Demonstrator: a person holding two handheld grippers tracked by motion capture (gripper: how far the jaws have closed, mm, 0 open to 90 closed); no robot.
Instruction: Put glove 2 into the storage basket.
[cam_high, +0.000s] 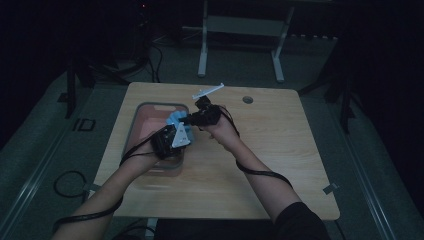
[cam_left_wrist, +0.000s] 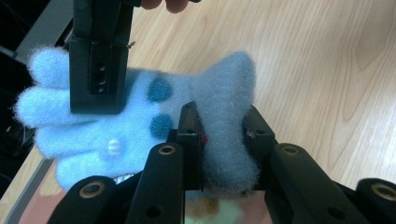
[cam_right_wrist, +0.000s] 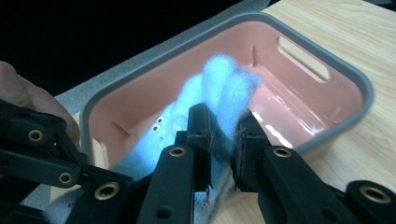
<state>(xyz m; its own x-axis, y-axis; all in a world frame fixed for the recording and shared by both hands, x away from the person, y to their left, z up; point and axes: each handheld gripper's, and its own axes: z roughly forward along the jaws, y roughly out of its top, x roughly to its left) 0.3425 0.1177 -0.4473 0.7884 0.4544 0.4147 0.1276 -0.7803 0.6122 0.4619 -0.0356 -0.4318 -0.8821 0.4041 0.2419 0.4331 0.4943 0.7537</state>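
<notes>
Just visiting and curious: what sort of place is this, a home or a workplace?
Probably a lab or recording room, not a home: a plain wooden table in a dark room, cables on the floor, and a metal equipment stand behind it.

Looks like a dim lab or test room: one bare wooden table (cam_high: 280, 150) mid-frame, a metal stand frame (cam_high: 240, 30) at the top, cables (cam_high: 70, 185) trailing over grey floor at lower left.

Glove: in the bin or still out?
Out. Both tools grip the glove, holding it above the bin, whose floor looks bare.
</notes>
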